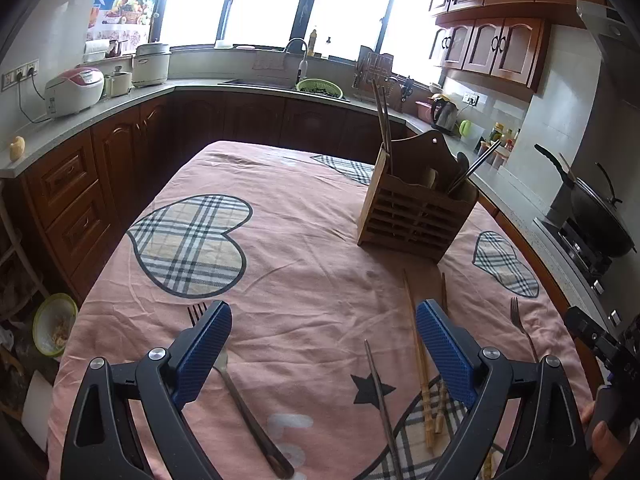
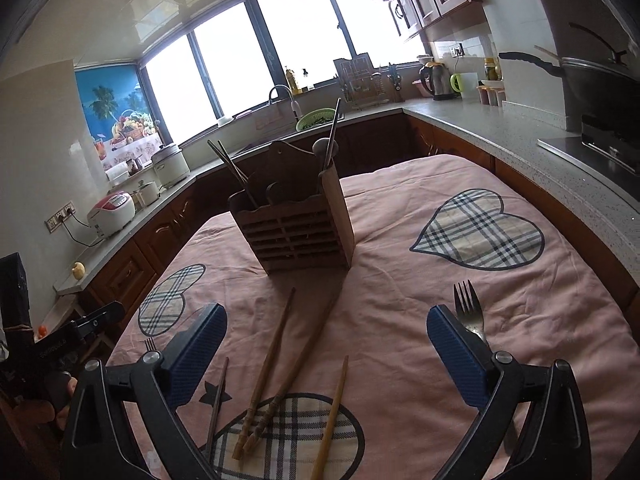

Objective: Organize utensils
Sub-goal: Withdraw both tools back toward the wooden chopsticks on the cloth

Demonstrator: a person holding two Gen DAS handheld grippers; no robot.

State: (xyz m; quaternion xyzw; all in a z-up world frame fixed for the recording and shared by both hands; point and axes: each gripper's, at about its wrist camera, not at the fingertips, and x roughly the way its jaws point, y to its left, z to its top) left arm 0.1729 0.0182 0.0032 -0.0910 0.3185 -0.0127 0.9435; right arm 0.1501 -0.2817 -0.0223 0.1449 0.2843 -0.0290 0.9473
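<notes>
A wooden utensil holder (image 1: 416, 212) stands on the pink tablecloth and holds chopsticks and spoons; it also shows in the right wrist view (image 2: 296, 228). My left gripper (image 1: 324, 320) is open and empty above the cloth. A dark-handled fork (image 1: 240, 396) lies under its left finger, and a dark chopstick (image 1: 382, 404), a pair of wooden chopsticks (image 1: 420, 360) and a metal fork (image 1: 522, 330) lie to the right. My right gripper (image 2: 326, 324) is open and empty. Wooden chopsticks (image 2: 280, 364) lie between its fingers, and the metal fork (image 2: 470, 314) lies by its right finger.
The table's pink cloth (image 1: 304, 280) has plaid hearts. Kitchen counters wrap around it, with a rice cooker (image 1: 74, 90), a sink (image 1: 280, 82), a kettle (image 1: 444, 114) and a wok on the stove (image 1: 600, 212). A bowl (image 1: 54, 322) sits on the floor at left.
</notes>
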